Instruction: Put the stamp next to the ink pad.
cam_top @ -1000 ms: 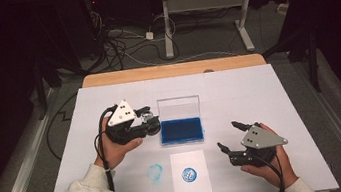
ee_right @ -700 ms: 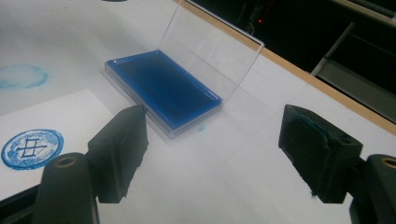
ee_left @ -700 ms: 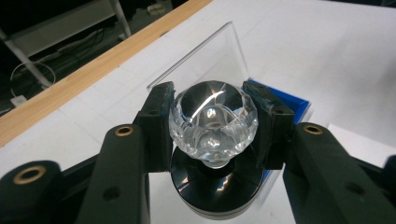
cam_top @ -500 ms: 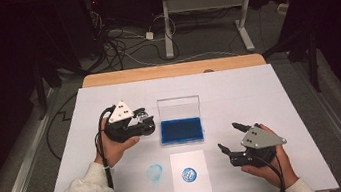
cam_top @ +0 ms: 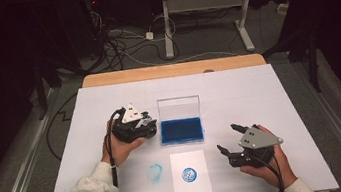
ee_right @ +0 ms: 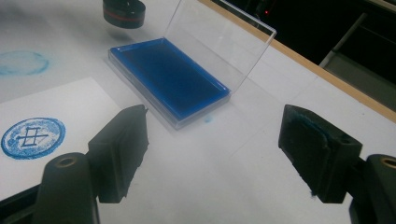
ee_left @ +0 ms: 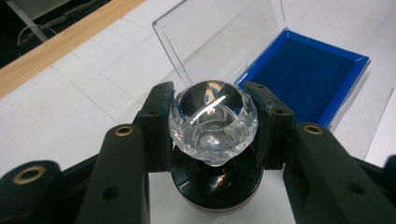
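A stamp [ee_left: 212,119] with a faceted clear knob and a round black base is clamped between the jaws of my left gripper [ee_left: 211,95]. In the high view my left gripper [cam_top: 149,129] hovers just left of the blue ink pad [cam_top: 182,129], whose clear lid [cam_top: 179,109] stands open. The stamp's black base [ee_right: 123,11] hangs above the table beside the ink pad [ee_right: 168,77]. My right gripper [cam_top: 227,138] is open and holds nothing, at the front right. Its jaws [ee_right: 217,126] point toward the pad.
A white sheet of paper [cam_top: 192,189] lies near the front edge with a round blue stamp print [cam_top: 189,174] on it. A faint blue smudge [cam_top: 155,172] marks the white table cover to its left. A wooden table edge [cam_top: 170,70] runs along the back.
My left gripper with the stamp has shifted slightly beside the ink pad. The right gripper has barely moved.
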`<action>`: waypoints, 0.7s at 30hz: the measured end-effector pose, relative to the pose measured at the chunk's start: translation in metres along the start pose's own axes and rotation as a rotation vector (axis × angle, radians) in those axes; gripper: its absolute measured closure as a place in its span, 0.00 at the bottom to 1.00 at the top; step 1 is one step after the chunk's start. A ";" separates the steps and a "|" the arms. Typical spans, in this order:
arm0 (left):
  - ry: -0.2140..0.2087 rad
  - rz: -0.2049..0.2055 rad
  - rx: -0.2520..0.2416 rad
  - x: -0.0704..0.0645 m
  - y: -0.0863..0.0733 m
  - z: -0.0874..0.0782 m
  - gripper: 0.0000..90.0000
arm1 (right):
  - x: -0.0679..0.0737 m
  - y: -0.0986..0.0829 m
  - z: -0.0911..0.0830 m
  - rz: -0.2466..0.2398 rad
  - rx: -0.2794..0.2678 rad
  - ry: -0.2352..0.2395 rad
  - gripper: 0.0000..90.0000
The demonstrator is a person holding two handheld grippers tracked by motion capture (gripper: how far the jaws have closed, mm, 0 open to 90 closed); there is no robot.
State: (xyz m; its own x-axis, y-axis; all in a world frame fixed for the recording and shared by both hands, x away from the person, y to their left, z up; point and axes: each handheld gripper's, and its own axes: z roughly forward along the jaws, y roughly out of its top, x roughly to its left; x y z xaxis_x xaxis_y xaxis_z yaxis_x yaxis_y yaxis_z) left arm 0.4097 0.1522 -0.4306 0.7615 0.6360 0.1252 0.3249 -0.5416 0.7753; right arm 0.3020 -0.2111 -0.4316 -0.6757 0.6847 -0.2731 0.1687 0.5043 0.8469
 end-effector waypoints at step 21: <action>-0.004 -0.012 0.062 0.000 -0.009 0.018 0.60 | 0.002 -0.001 0.002 -0.006 0.009 0.010 0.27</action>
State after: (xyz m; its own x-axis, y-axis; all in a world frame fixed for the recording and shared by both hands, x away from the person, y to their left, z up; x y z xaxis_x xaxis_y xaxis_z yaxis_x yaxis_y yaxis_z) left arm 0.4167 0.1472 -0.4492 0.7596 0.6403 0.1141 0.3675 -0.5672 0.7370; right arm 0.3019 -0.2095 -0.4333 -0.6835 0.6768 -0.2735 0.1716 0.5131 0.8410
